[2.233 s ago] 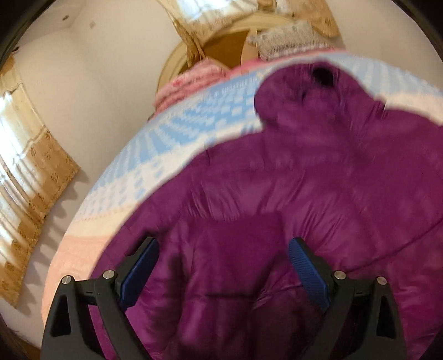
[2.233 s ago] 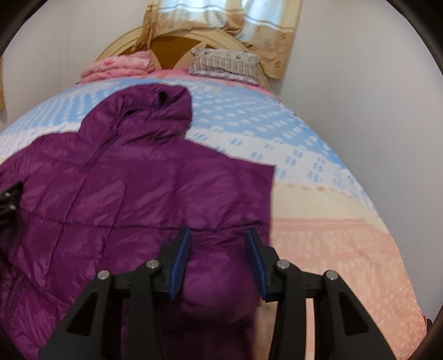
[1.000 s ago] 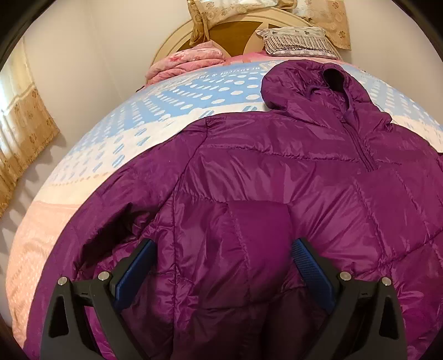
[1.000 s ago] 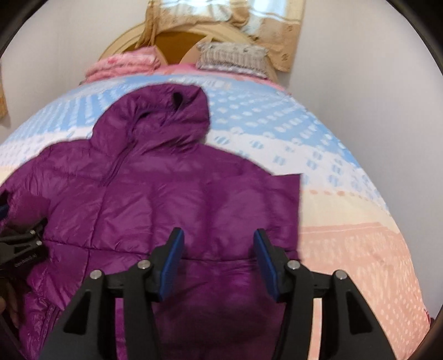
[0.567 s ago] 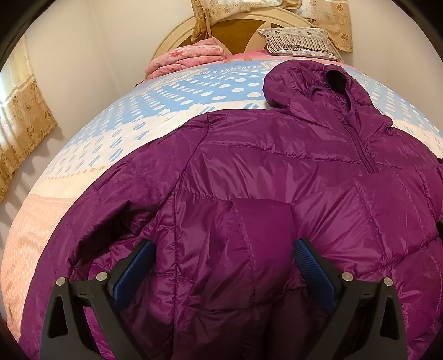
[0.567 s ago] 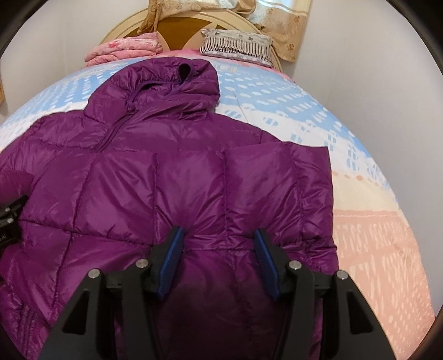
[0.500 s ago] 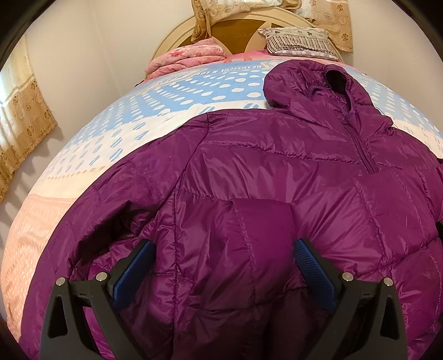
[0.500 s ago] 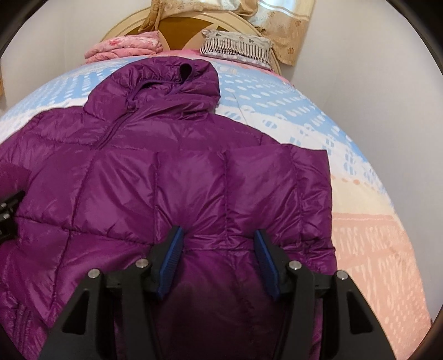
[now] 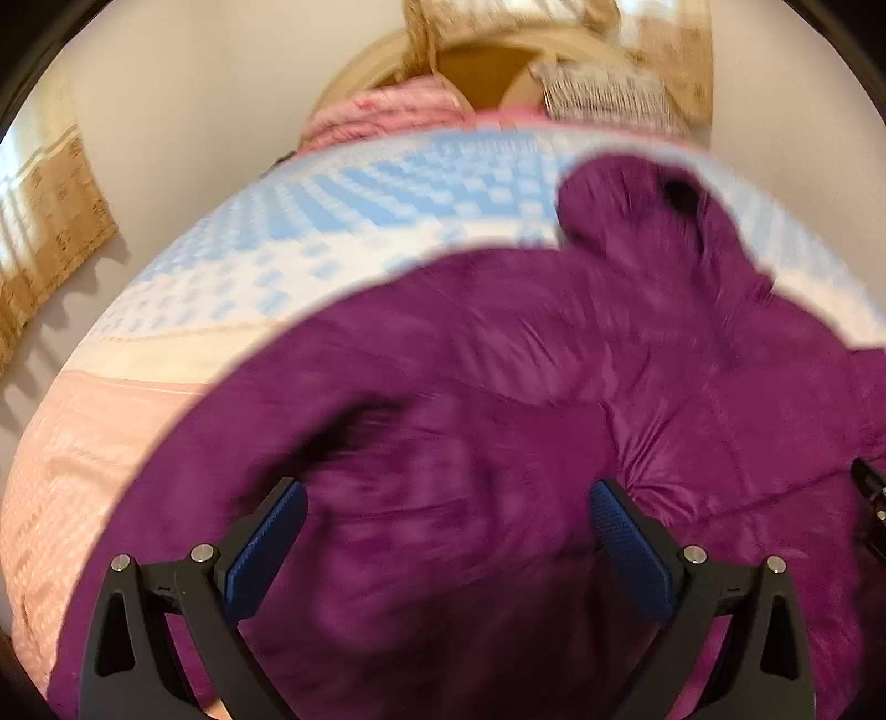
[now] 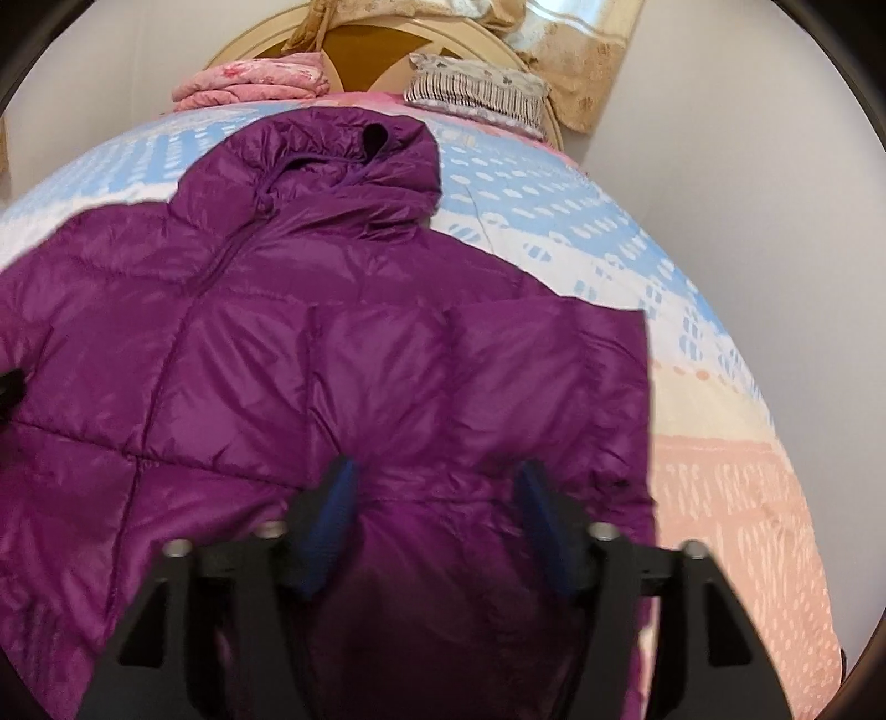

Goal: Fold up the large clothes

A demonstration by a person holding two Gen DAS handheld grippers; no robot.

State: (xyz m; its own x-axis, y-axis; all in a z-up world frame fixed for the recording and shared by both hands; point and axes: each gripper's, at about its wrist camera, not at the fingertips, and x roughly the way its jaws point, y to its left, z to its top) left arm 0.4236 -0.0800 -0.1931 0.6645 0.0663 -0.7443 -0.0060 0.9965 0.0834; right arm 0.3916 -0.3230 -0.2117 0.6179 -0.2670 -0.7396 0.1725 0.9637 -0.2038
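A purple hooded puffer jacket (image 10: 249, 343) lies front up on the bed (image 10: 559, 188), hood (image 10: 343, 149) toward the headboard. One sleeve (image 10: 554, 376) is folded over the body on the right. My right gripper (image 10: 434, 498) hovers low over that folded part; its jaws are opening, with fabric under and between them but not pinched. In the blurred left wrist view, the left gripper (image 9: 446, 520) stands wide open above the jacket (image 9: 554, 387) near its other sleeve, holding nothing. The right gripper's edge (image 9: 869, 498) shows at far right.
A folded pink quilt (image 10: 249, 80) and a striped pillow (image 10: 476, 91) lie by the wooden headboard (image 10: 365, 50). Beige curtains (image 9: 50, 221) hang at the left wall. White walls close in on both sides of the bed.
The right gripper's jaws have spread wider over the folded sleeve. The left gripper has pulled up and away from the jacket, so more of the bedsheet shows and its view is blurred.
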